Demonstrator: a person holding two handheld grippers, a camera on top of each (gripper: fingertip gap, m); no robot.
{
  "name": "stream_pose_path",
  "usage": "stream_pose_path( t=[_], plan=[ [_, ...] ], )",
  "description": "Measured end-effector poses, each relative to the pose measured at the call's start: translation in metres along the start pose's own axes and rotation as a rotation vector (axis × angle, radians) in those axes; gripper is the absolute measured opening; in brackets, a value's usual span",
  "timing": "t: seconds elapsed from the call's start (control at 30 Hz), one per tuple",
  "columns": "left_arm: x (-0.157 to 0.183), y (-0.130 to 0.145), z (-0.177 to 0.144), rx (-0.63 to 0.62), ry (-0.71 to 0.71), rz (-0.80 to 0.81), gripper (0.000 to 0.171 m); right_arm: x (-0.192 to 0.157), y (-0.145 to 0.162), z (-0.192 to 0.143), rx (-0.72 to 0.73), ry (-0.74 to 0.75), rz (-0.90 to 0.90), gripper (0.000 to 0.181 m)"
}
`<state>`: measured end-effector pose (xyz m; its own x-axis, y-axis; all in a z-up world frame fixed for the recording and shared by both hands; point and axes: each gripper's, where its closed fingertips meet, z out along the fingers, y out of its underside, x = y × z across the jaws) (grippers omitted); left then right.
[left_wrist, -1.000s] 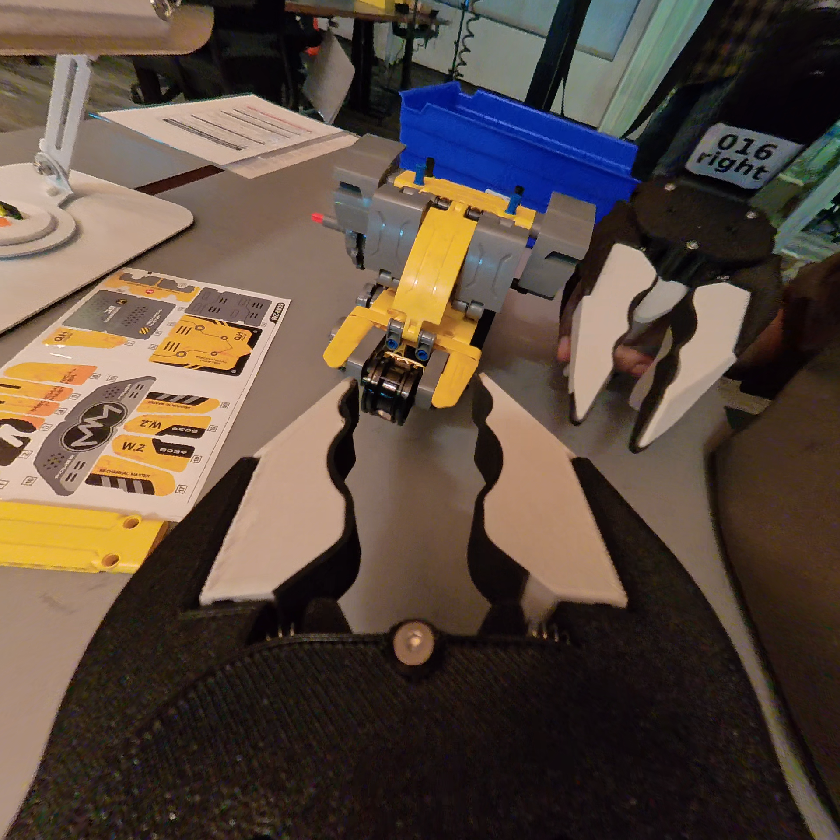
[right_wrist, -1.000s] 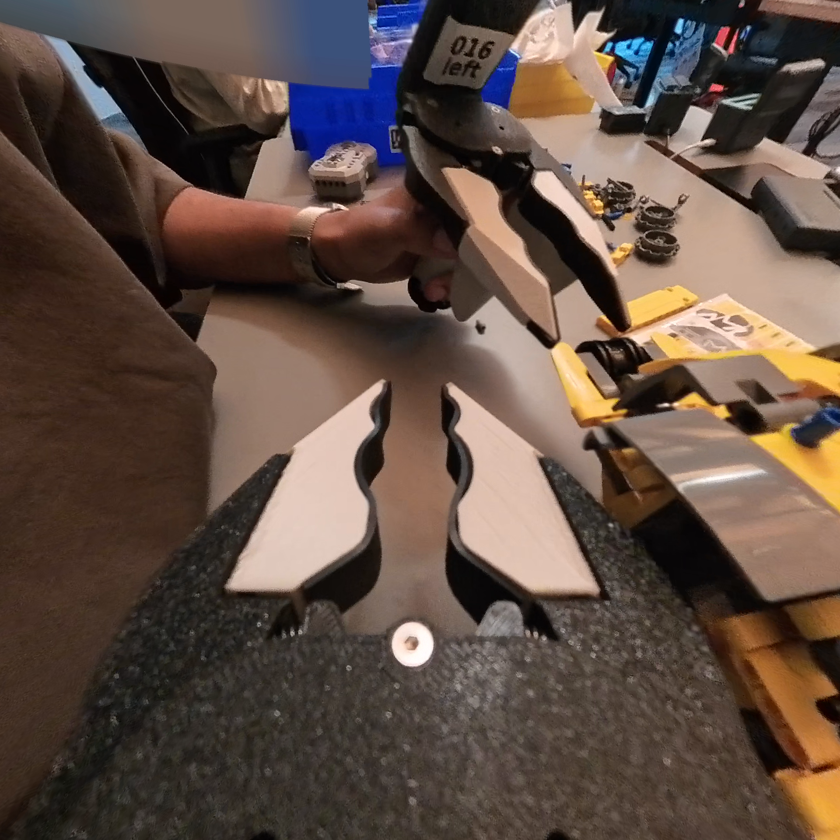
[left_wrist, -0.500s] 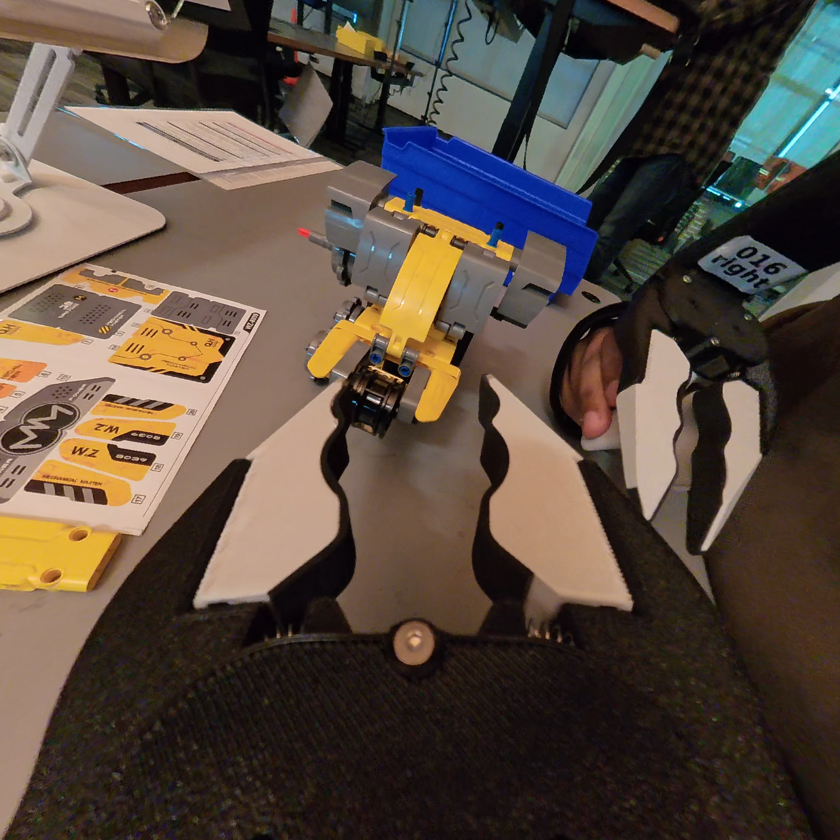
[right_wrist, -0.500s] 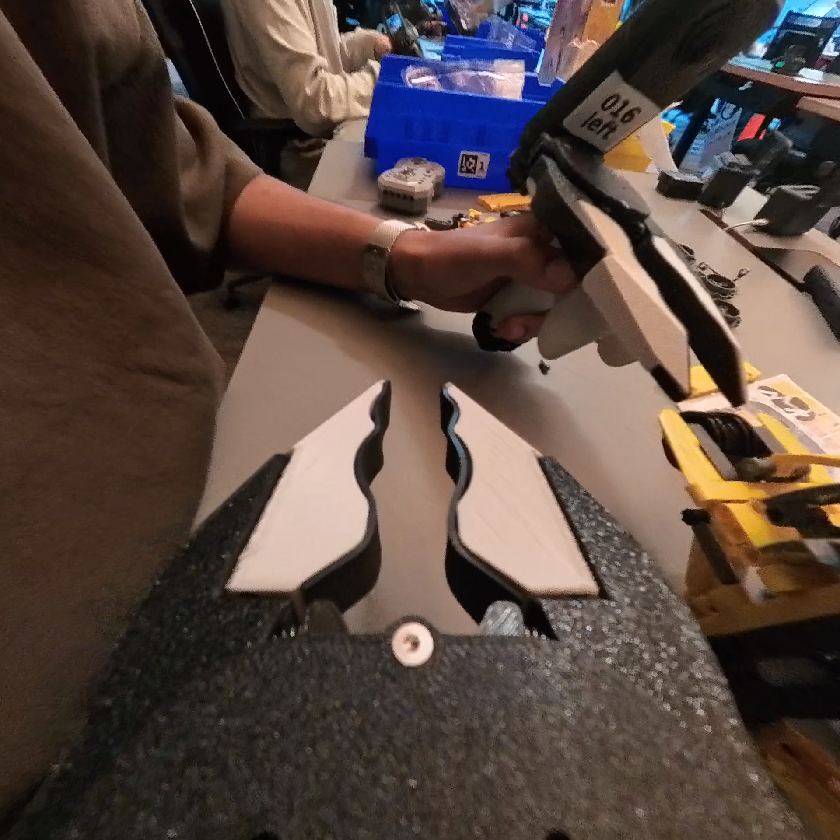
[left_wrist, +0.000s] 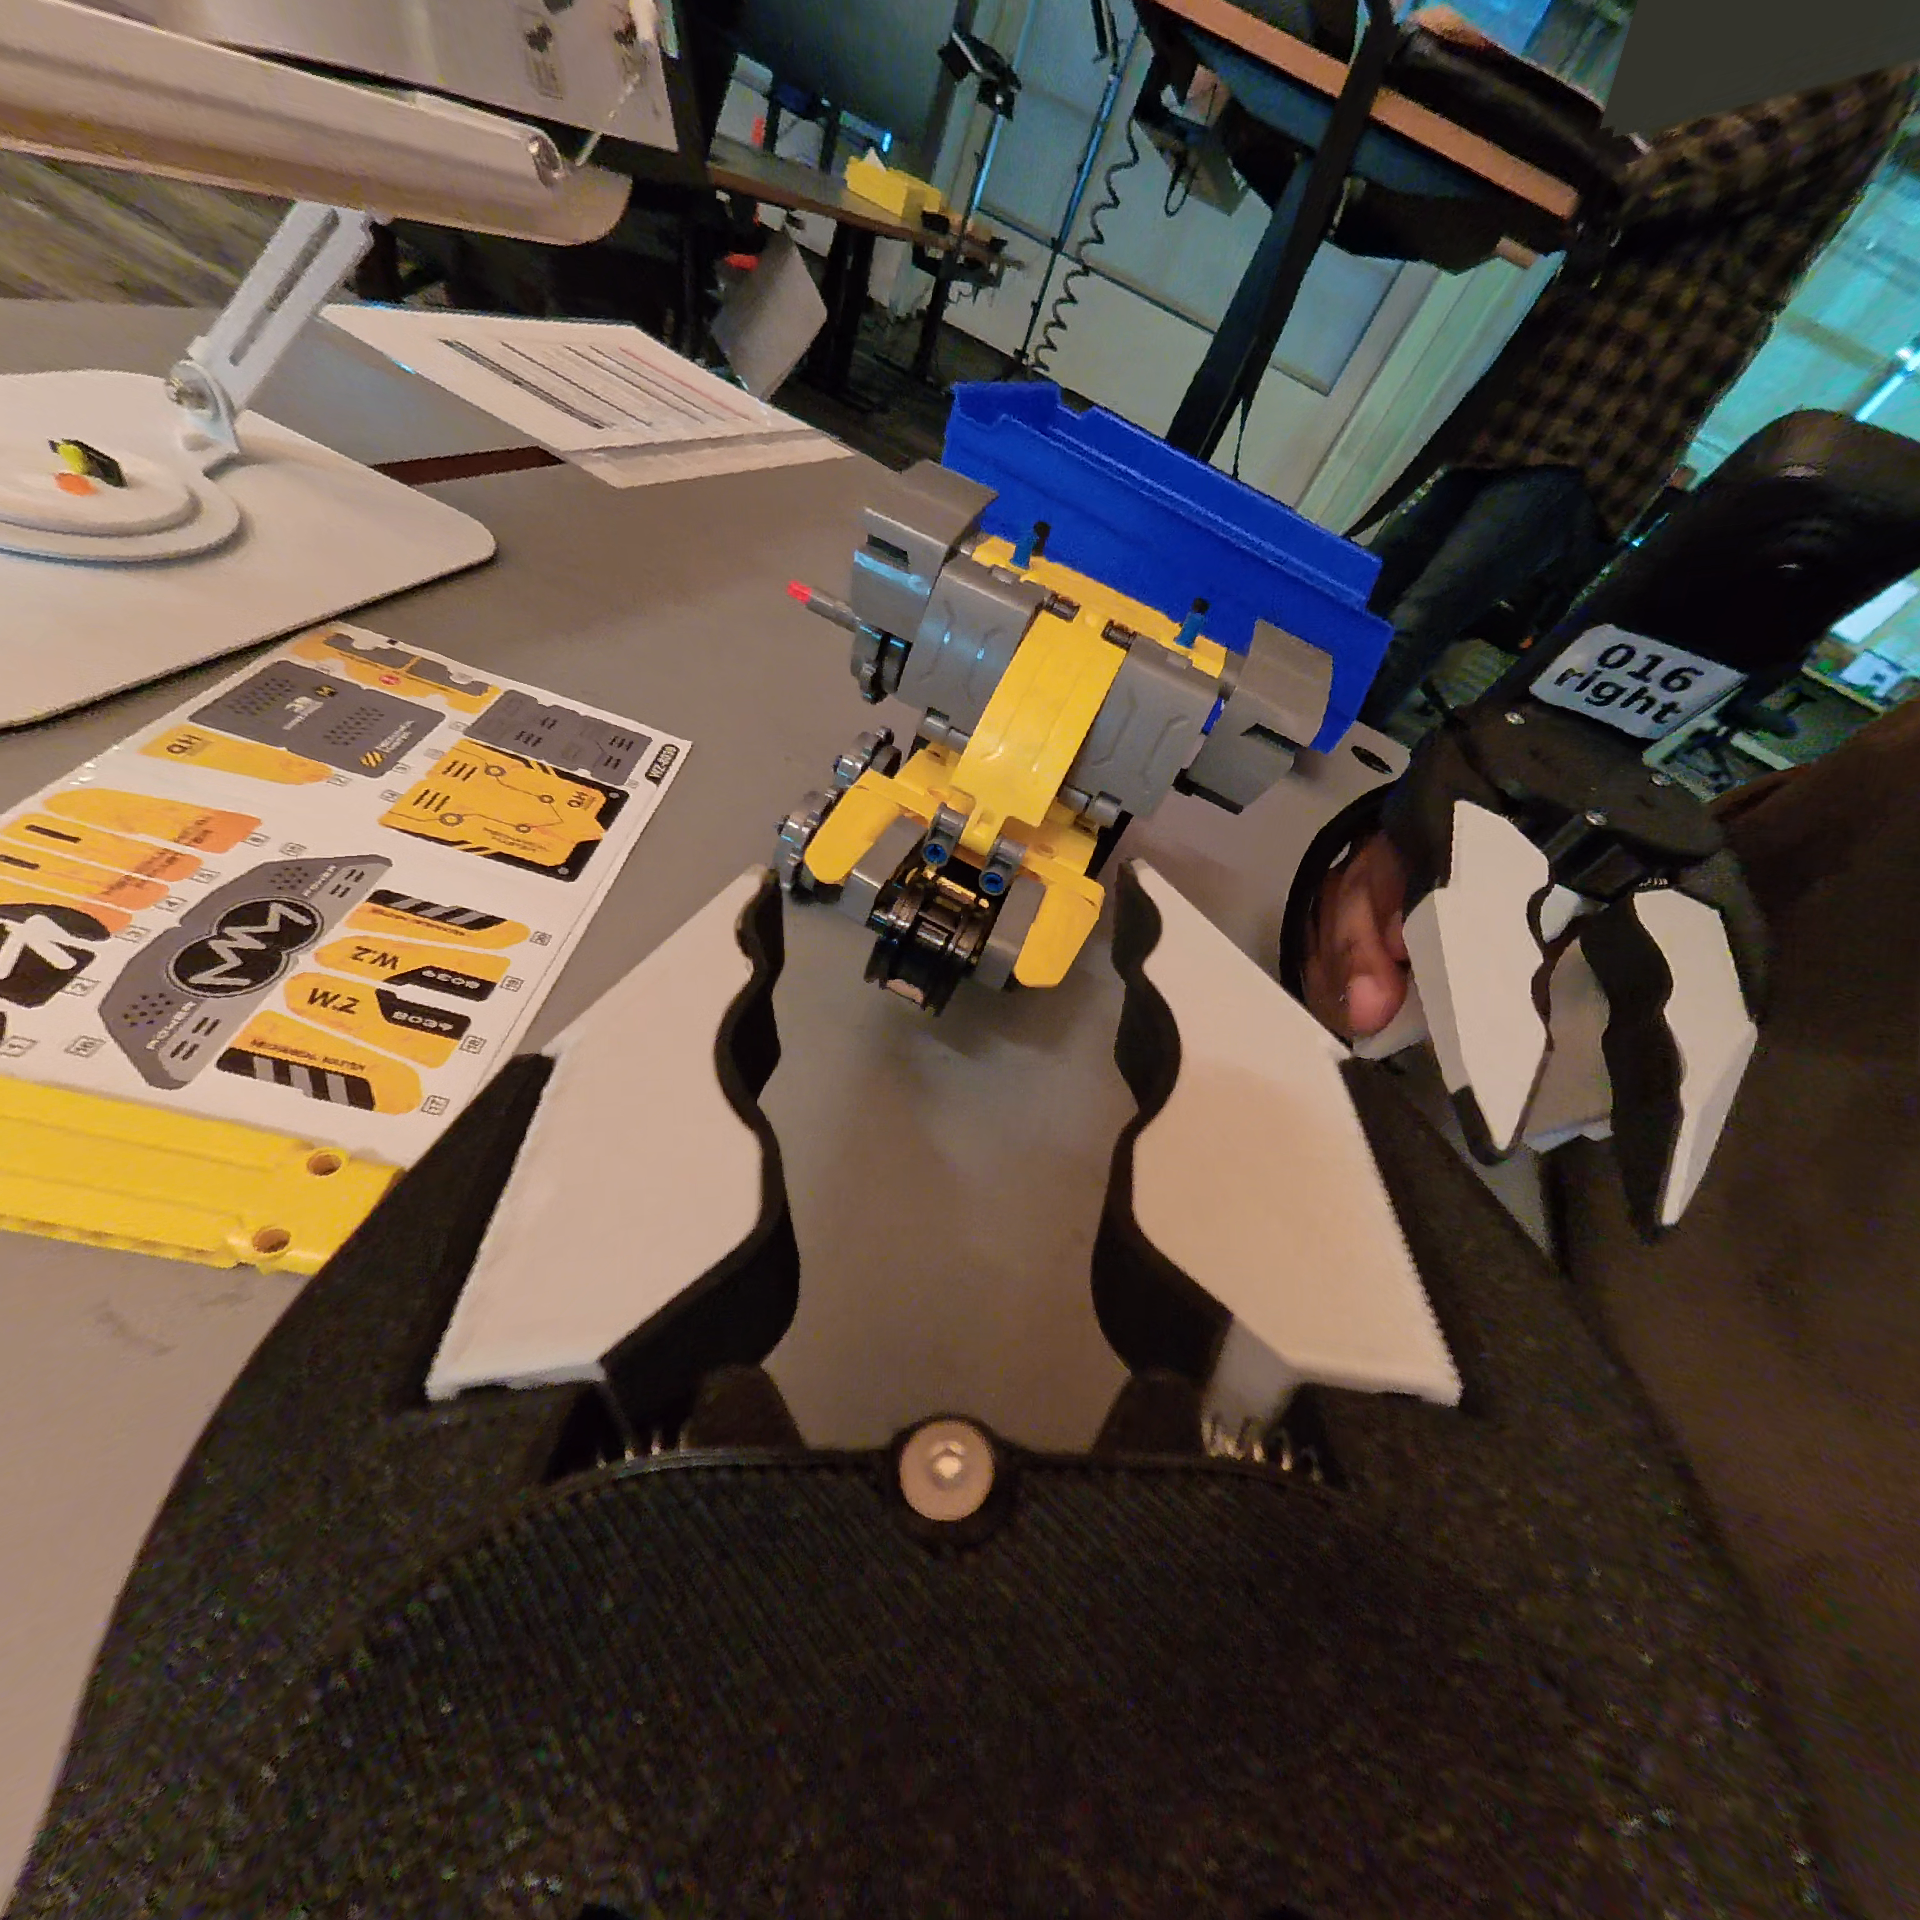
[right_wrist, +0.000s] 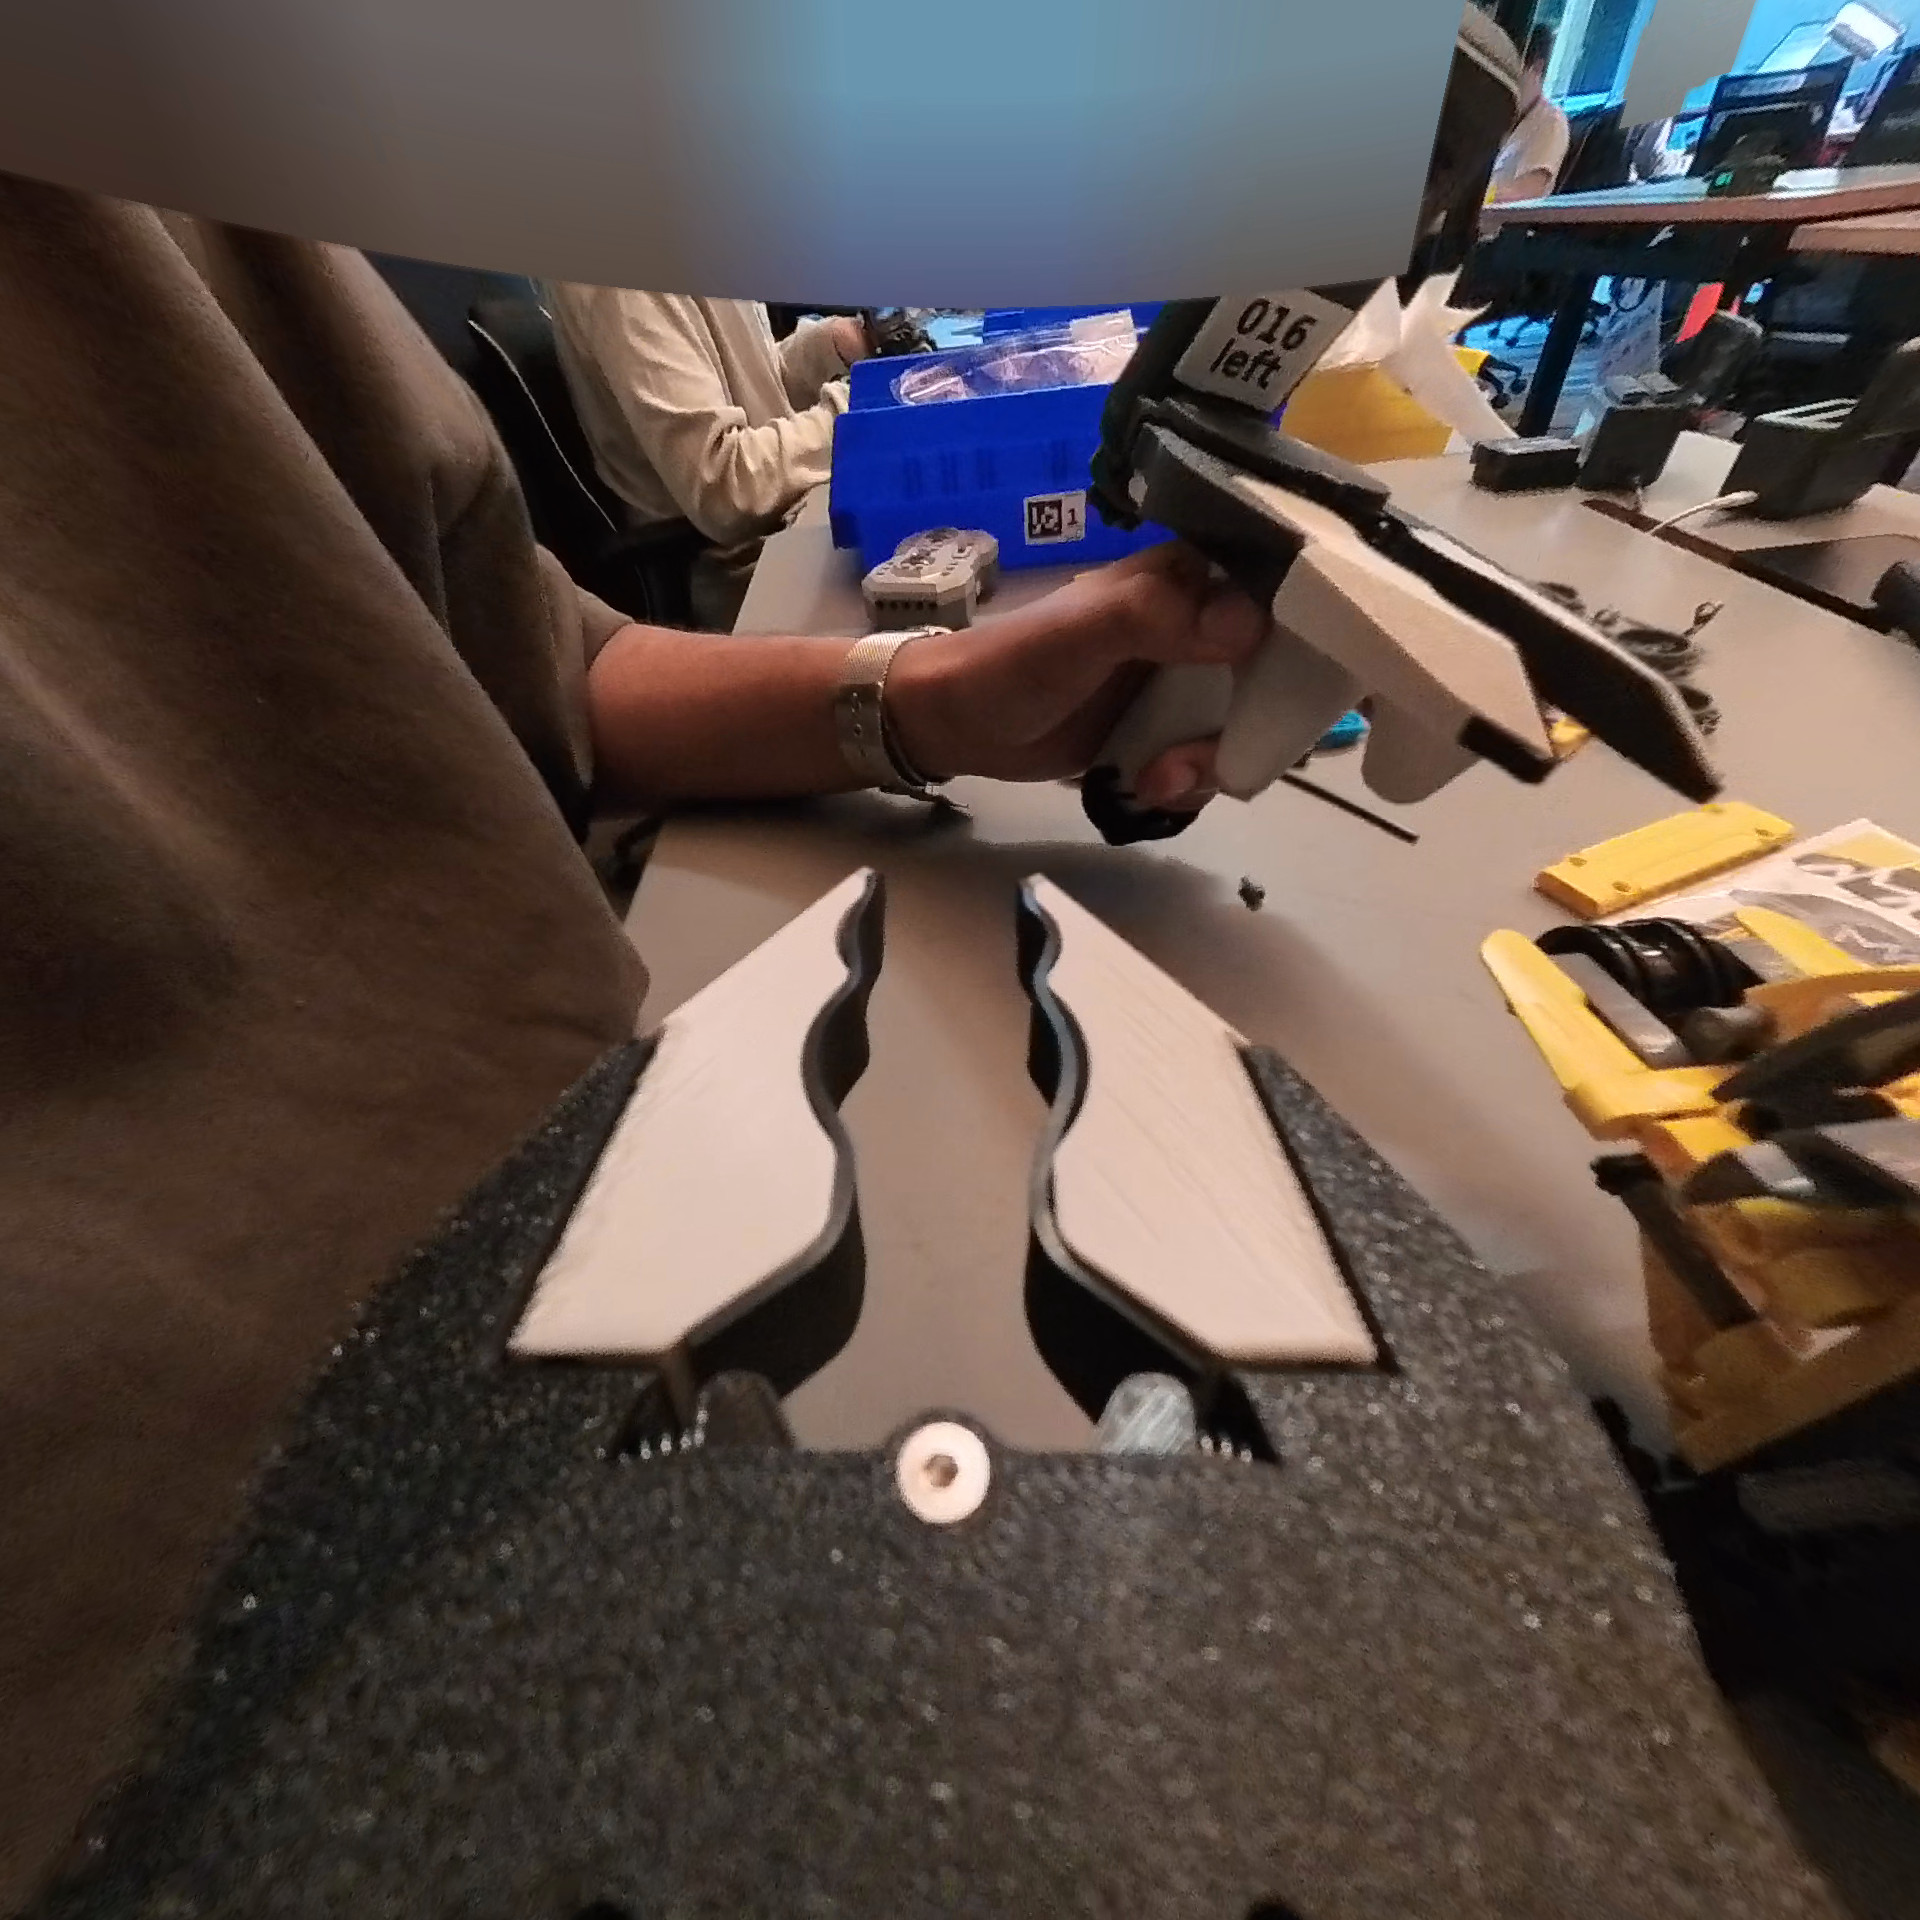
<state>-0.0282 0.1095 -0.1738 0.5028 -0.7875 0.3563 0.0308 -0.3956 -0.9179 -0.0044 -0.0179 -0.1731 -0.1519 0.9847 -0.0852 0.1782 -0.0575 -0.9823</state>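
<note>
Your brick-built yellow and grey vehicle is cut off at the right edge of the right wrist view; in the left wrist view it hides most of the blue bin behind it. Your left tool is spread wide, empty, its tips flanking the vehicle's black front wheel. Your right tool is parted too, holding nothing, over bare desk. A sticker sheet and a yellow plate lie to the left of the vehicle.

Brick vehicle sitting mid-table, bin behind it, sticker sheet lying to its left, flat panel lying at sheet's near edge.
</note>
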Motion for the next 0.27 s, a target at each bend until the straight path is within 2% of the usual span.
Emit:
stream_pose_path(
  t=[0.27],
  plan=[
    [0.004,0.005,0.005,-0.026,0.005,0.024,0.063,0.017,-0.003,-0.007,0.026,0.052,0.020,0.025]
  ],
)
